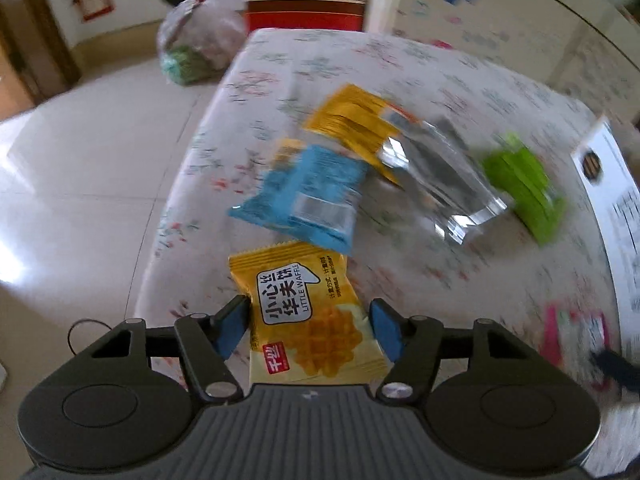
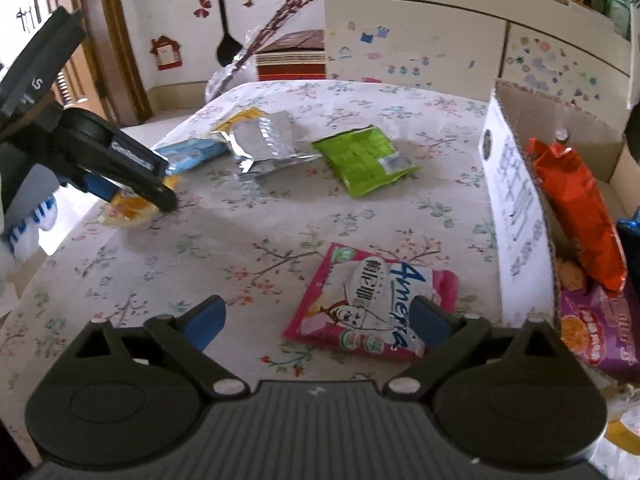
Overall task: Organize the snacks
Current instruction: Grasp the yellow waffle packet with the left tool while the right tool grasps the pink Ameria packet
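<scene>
My left gripper (image 1: 310,330) sits around a yellow Little Waffle packet (image 1: 308,316); its blue pads stand at the packet's two sides, and I cannot tell whether they press it. From the right wrist view the left gripper (image 2: 132,194) is low over that yellow packet (image 2: 128,210) at the table's left edge. My right gripper (image 2: 318,322) is open, above a pink and white snack packet (image 2: 368,304). A blue packet (image 1: 308,200), a silver packet (image 1: 436,176), another yellow packet (image 1: 352,118) and a green packet (image 1: 520,184) lie further along the floral tablecloth (image 2: 240,248).
A cardboard box (image 2: 516,204) stands at the right, holding an orange packet (image 2: 576,208) and a purple packet (image 2: 600,332). A clear plastic bag (image 1: 196,44) and a red striped box (image 1: 308,0) are beyond the table's far end. A tiled floor (image 1: 88,184) lies left of the table.
</scene>
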### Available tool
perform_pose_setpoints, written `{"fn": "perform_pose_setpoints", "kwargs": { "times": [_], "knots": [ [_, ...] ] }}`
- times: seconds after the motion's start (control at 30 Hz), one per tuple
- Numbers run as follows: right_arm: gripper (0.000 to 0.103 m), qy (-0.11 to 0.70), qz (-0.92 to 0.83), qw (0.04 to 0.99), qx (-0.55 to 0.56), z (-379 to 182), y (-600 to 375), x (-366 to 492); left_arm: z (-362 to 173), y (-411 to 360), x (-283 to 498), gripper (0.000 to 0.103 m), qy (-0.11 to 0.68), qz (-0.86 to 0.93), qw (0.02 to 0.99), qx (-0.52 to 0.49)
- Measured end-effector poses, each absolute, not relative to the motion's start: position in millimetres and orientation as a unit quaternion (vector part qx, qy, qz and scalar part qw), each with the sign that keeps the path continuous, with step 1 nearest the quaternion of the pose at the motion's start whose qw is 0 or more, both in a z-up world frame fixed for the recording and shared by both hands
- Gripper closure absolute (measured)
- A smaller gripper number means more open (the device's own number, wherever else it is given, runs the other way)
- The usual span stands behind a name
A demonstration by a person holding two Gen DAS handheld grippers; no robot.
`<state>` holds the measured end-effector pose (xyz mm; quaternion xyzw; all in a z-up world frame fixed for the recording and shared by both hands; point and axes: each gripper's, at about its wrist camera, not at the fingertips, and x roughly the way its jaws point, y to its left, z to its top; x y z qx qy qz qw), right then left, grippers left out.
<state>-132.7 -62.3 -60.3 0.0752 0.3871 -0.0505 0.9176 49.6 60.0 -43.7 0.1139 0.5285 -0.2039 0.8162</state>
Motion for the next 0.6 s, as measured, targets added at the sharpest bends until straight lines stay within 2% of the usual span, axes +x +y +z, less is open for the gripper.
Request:
{"fn": "perform_pose_setpoints", "kwargs": {
  "times": [0.23, 0.4, 0.43, 0.53, 0.6],
  "knots": [
    [0.006, 0.386, 0.050, 0.917, 0.091, -53, -48, -135, -38, 56, 28, 0.031, 0.540, -0.245, 0.797, 0.117],
    [0.006, 0.362, 0.019, 0.931, 0.044, -46, -49, -135, -35, 66, 35, 0.022, 0.538, -0.214, 0.810, 0.096],
    [0.006, 0.363, 0.012, 0.931, 0.041, -47, -51, -133, -35, 65, 35, 0.018, 0.539, -0.210, 0.810, 0.095],
    [0.006, 0.367, -0.012, 0.928, 0.058, -51, -61, -127, -36, 59, 34, 0.008, 0.537, -0.202, 0.812, 0.105],
    [0.006, 0.370, -0.019, 0.927, 0.063, -54, -66, -122, -40, 53, 35, 0.005, 0.540, -0.202, 0.809, 0.113]
  ]
}}
